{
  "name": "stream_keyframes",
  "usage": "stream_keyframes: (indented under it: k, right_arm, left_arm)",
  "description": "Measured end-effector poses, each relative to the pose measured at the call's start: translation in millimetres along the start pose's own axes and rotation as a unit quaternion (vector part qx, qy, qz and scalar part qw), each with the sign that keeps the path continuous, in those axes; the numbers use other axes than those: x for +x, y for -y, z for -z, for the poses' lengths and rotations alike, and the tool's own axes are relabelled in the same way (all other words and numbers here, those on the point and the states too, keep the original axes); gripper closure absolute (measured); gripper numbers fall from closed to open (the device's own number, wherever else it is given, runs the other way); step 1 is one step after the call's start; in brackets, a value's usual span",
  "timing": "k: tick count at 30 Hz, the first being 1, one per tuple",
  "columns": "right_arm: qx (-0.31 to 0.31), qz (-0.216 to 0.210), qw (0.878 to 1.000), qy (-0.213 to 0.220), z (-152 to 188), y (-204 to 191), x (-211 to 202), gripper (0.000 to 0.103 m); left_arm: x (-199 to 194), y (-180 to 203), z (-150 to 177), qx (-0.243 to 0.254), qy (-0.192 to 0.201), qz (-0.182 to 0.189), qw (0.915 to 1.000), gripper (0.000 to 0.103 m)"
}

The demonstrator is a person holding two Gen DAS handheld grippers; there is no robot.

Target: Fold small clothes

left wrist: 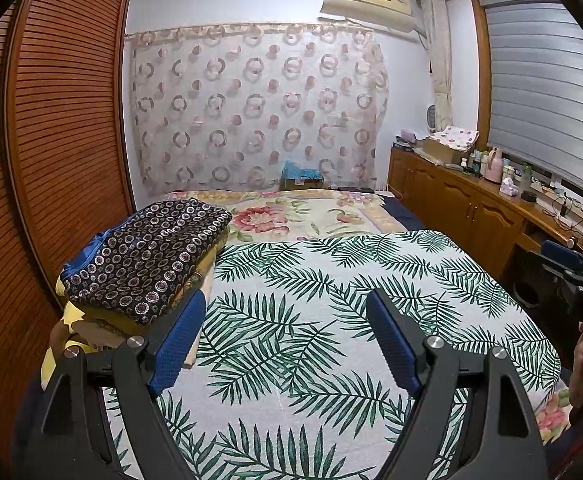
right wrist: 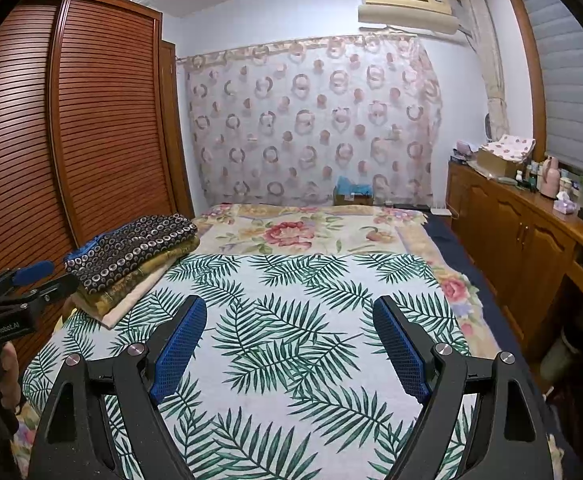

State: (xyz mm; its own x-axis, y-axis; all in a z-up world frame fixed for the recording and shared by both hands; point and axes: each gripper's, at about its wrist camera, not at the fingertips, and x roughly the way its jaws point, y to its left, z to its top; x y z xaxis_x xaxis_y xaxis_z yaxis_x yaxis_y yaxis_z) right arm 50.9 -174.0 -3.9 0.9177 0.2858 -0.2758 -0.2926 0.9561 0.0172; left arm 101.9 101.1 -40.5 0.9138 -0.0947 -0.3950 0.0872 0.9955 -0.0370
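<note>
Fingers spread wide and holding nothing on both our left gripper (left wrist: pixel 287 300) and right gripper (right wrist: pixel 289 306), we hover over the leaf sheet (right wrist: pixel 291 320) on the bed (right wrist: pixel 311 232), with the folded stack (left wrist: pixel 143 260) lying at ten o'clock beside the wardrobe (left wrist: pixel 63 120).

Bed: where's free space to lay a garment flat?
The palm-leaf sheet is bare ahead of both open hand-held grippers, left and right. The floral blanket beyond is free too. It is crowded at the left edge, where the folded stack sits.
</note>
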Motion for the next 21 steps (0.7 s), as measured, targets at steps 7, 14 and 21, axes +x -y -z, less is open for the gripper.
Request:
stream_keyframes:
  k: [7,14,21]
  right_arm:
    - [-0.005,0.001,1.0,0.003,-0.6,-0.2,0.4,0.016]
    - [-0.006,0.001,1.0,0.004,-0.4,1.7,0.7,0.016]
    - [-0.005,0.0,1.0,0.004,1.1,2.2,1.3,0.016]
  left_arm:
    - [-1.6,0.4,-1.2,-0.001,0.003,-0.002,1.0,0.02]
    - [-3.1,0.9,-2.5,-0.002,0.01,-0.003,0.9999,0.02]
    - [-3.1,2.6,-1.6,-0.003,0.012,-0.001,0.9999,0.02]
